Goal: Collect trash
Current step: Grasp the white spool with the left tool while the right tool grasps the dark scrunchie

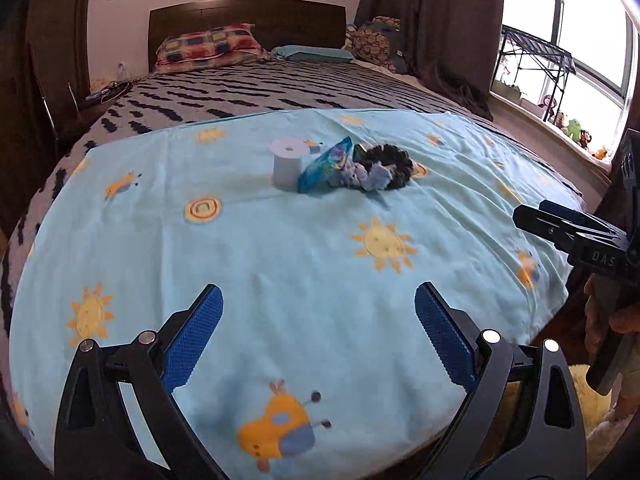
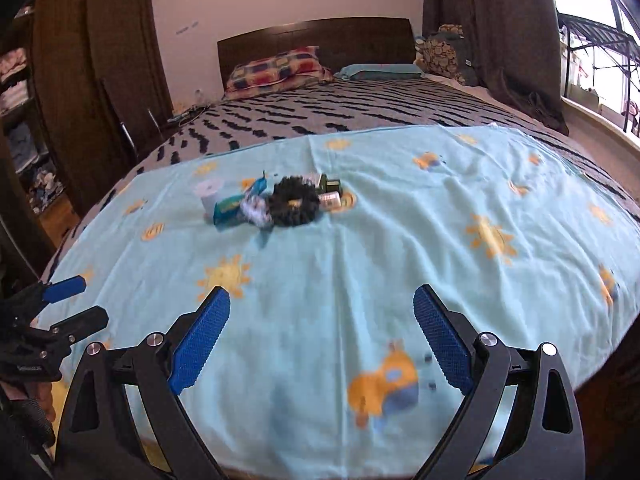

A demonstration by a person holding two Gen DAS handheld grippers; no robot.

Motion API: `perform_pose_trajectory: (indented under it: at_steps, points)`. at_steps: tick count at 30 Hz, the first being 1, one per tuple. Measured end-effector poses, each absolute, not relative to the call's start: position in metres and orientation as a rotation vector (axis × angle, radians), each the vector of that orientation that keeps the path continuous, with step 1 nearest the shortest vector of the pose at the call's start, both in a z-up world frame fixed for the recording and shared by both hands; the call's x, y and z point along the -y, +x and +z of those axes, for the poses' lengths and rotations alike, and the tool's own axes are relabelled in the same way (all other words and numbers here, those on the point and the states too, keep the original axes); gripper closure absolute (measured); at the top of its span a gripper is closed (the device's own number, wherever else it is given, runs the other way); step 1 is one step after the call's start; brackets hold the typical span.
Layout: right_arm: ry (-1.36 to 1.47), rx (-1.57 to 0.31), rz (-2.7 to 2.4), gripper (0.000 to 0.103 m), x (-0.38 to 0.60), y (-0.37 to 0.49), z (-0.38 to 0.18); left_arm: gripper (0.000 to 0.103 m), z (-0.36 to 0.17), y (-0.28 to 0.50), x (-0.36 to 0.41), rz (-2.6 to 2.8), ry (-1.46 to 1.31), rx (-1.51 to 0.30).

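Trash [image 1: 344,168] on bed, both tools raised, agape

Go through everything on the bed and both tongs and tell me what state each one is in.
Left tongs: open, empty.
Right tongs: open, empty.
Paper roll: standing upright.
Blue snack wrapper: leaning on the roll.
Black scrunchie: lying flat.
Light blue sheet: spread, wrinkled.

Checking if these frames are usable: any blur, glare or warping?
Left wrist view: window blown out white, bed edges bowed by fisheye, trash pile fairly sharp. Right wrist view: pile and sheet prints smeared, window glaring.
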State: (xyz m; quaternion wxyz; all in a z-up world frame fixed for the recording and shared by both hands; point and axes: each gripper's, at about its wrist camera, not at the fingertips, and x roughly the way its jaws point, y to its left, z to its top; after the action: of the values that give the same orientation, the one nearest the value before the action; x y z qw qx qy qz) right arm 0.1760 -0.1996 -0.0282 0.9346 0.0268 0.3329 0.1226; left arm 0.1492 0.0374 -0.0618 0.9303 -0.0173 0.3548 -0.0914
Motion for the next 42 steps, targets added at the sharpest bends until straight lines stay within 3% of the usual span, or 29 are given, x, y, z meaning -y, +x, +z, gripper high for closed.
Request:
perform_pose_trajectory:
  at_steps: [8, 16, 29, 32, 34, 39, 42]
  points:
    - [0.057, -0.7, 0.257, 0.014, 0.181, 0.238, -0.036, 0.011, -0.056, 0.216, -0.046, -0.138, -0.014, -0.709]
    - [0.048, -0.76, 0.292, 0.049, 0.167, 0.293, -0.059, 0.012, -0.065, 0.277, -0.05, -0.117, -0.01, -0.732]
    - [0.051, -0.807, 0.333, 0.054, 0.151, 0.325, -0.075, 0.023, -0.084, 0.335, -0.034, -0.15, 0.027, -0.764]
    - [0.038, -0.811, 0.344, 0.062, 0.148, 0.327, -0.076, 0.024, -0.088, 0.344, -0.032, -0.154, 0.033, -0.771]
    - [0.025, -0.81, 0.352, 0.069, 0.145, 0.327, -0.077, 0.03, -0.09, 0.349, -0.031, -0.16, 0.038, -0.777]
    - [0.023, -0.814, 0.37, 0.088, 0.142, 0.329, -0.079, 0.058, -0.094, 0.355, -0.03, -0.19, 0.034, -0.799]
    - [0.025, -0.793, 0.368, 0.091, 0.143, 0.326, -0.076, 0.058, -0.094, 0.353, -0.03, -0.196, 0.043, -0.797]
